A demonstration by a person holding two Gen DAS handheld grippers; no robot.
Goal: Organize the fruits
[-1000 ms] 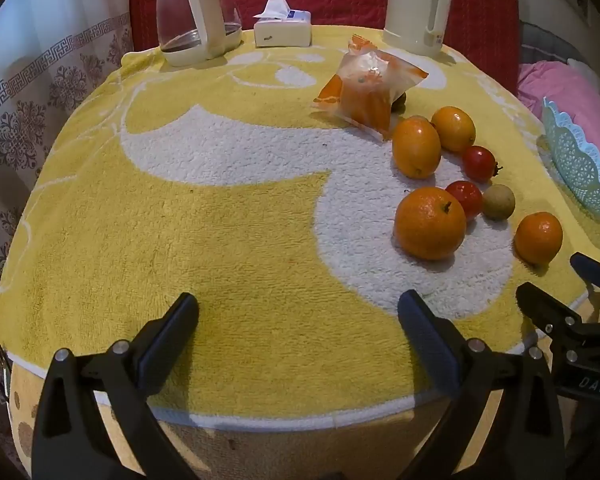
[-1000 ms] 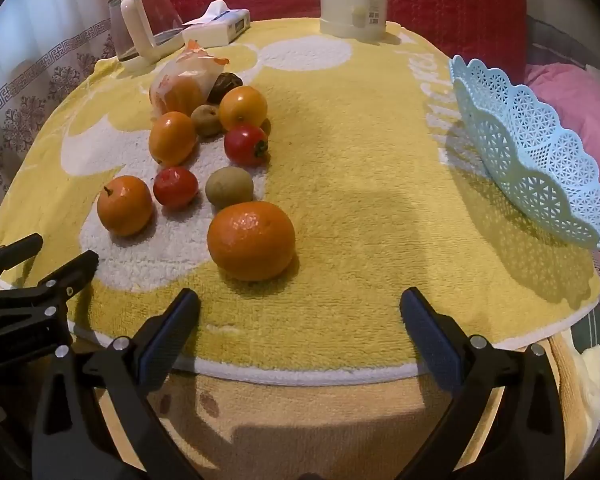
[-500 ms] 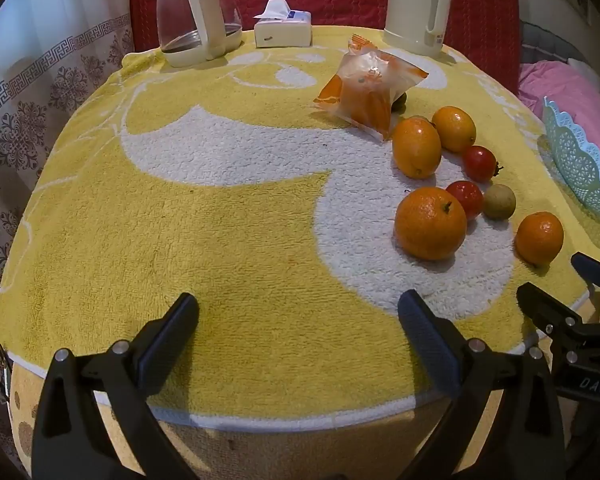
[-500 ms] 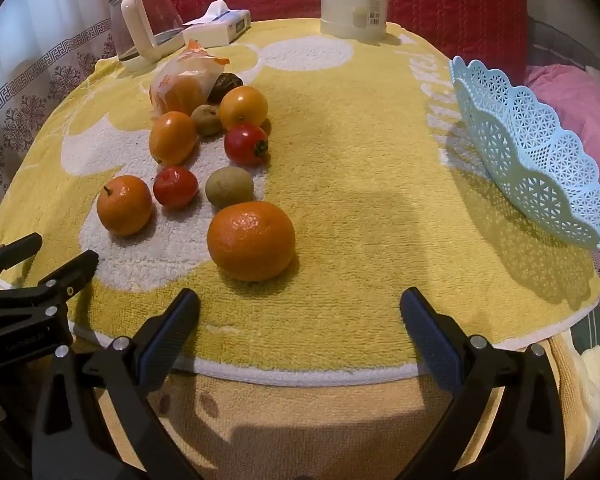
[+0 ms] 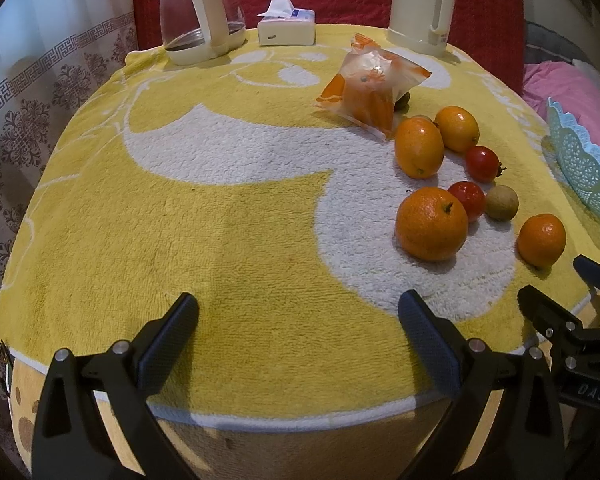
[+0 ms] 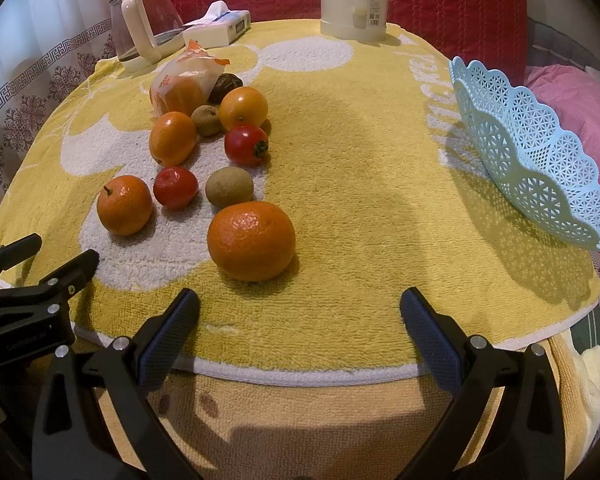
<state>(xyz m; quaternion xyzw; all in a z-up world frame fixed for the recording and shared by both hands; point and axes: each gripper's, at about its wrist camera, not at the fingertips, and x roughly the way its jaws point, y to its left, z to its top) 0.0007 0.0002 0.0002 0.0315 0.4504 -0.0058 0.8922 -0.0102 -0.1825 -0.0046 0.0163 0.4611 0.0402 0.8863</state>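
Several fruits lie loose on the yellow-and-white towel (image 6: 360, 152): a large orange (image 6: 251, 240) (image 5: 541, 239) nearest my right gripper, a stemmed orange (image 6: 124, 205) (image 5: 431, 224), two red tomatoes (image 6: 246, 145) (image 6: 175, 187), brown round fruits (image 6: 229, 187), and two oval oranges (image 6: 172, 138) (image 6: 244, 108). A light blue lattice basket (image 6: 540, 160) (image 5: 580, 164) stands tilted at the right edge. My left gripper (image 5: 298, 324) is open and empty at the near table edge. My right gripper (image 6: 299, 320) is open and empty, just short of the large orange.
A plastic bag of orange snacks (image 5: 372, 88) lies behind the fruits. A glass kettle (image 5: 196, 20), tissue box (image 5: 286, 26) and white jug (image 5: 422, 8) stand at the back. A red cushion and pink bedding lie beyond the table.
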